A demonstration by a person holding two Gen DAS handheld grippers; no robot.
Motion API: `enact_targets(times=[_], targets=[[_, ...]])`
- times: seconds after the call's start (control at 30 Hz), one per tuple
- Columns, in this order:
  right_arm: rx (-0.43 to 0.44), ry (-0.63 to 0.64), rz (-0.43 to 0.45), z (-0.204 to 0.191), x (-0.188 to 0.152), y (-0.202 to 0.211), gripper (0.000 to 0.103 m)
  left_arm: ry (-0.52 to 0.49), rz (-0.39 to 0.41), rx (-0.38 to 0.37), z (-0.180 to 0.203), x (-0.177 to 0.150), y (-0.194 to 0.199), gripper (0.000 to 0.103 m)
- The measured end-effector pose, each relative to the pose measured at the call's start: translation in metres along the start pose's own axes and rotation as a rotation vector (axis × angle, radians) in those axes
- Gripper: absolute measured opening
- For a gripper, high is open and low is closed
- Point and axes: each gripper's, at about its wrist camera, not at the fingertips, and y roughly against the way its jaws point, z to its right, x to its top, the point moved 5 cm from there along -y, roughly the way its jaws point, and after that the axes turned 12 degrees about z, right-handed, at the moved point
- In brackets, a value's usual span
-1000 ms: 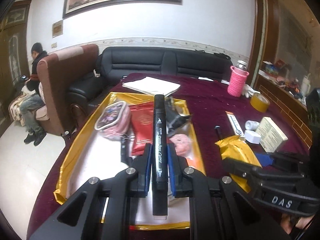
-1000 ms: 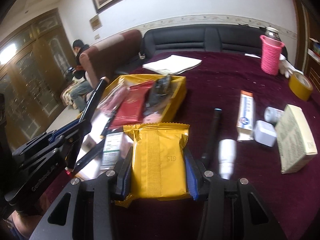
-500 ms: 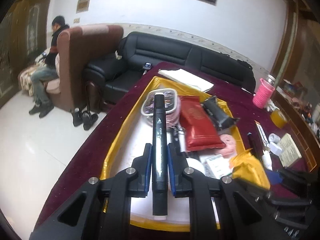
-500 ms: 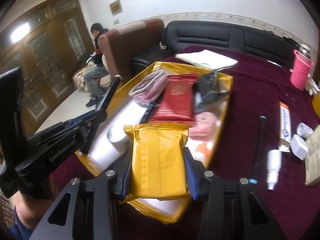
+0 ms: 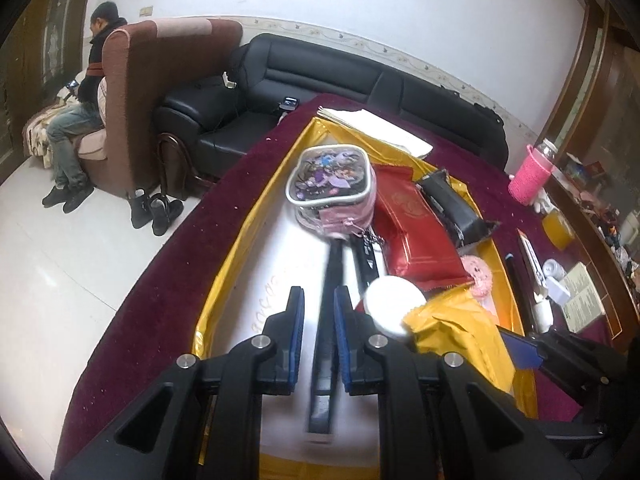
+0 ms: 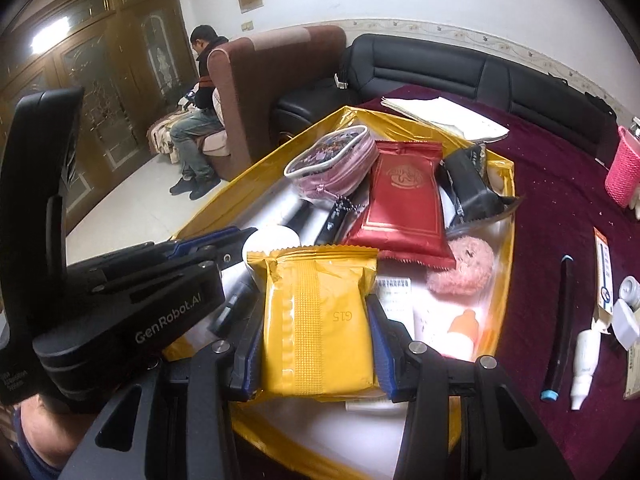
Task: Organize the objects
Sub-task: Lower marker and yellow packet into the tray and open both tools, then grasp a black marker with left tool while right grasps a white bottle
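My left gripper hangs over the near end of the gold-rimmed tray, shut on a black marker. The marker is blurred and leans toward the right pad, its tip pointing at a flowered pink pouch. My right gripper is shut on a yellow snack packet, held flat above the tray's near right part. The packet also shows at the right of the left wrist view. In the right wrist view the left gripper's body fills the left side, close beside the packet.
In the tray lie a red packet, a black packet, a pink fuzzy ball, a white round lid and small bottles. A dark pen and a boxed tube lie on the maroon cloth. A person sits at left.
Both grippers have swung left from the maroon cloth to over the tray and sunk a little, each still gripping its object. The marker, straight before, now looks blurred and skewed between the pads.
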Motion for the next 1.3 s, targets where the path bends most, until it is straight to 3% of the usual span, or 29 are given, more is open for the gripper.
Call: enact_targets(times=[0.1, 0.2, 0.23, 0.37, 0.63, 0.73, 0.83, 0.93, 1.0, 1.1, 1.3], targets=[[-0.011, 0.013, 0.015, -0.003, 0.004, -0.009, 0.051, 0.027, 0.007, 0.01, -0.008, 0.001, 0.0, 0.022], [-0.017, 0.033, 0.024, -0.007, 0.005, -0.012, 0.053, 0.049, 0.038, 0.007, -0.012, 0.005, 0.004, 0.037], [-0.002, 0.03, 0.02, -0.008, 0.005, -0.01, 0.055, 0.051, 0.054, 0.007, -0.012, 0.007, 0.007, 0.046], [0.052, -0.033, 0.008, -0.003, 0.001, 0.0, 0.064, 0.047, 0.091, -0.001, -0.011, 0.011, 0.013, 0.057], [0.07, -0.112, 0.093, 0.026, 0.006, 0.055, 0.069, 0.033, 0.122, 0.0, -0.007, 0.014, 0.018, 0.058], [0.024, -0.164, 0.111, 0.057, 0.007, 0.074, 0.069, 0.001, 0.144, 0.005, 0.0, 0.015, 0.024, 0.058], [-0.084, -0.206, 0.119, 0.102, 0.003, 0.094, 0.069, -0.039, 0.157, 0.003, 0.013, 0.017, 0.032, 0.058], [-0.198, -0.243, 0.091, 0.149, -0.007, 0.103, 0.068, -0.072, 0.15, -0.033, 0.033, 0.017, 0.038, 0.059], [-0.251, -0.299, 0.035, 0.184, -0.02, 0.1, 0.061, -0.097, 0.127, -0.066, 0.051, 0.016, 0.04, 0.06], [-0.244, -0.364, -0.017, 0.208, -0.037, 0.09, 0.054, -0.126, 0.094, -0.126, 0.076, 0.015, 0.042, 0.063], [-0.248, -0.347, -0.064, 0.215, -0.05, 0.06, 0.043, -0.174, 0.024, -0.201, 0.12, 0.005, 0.039, 0.065]])
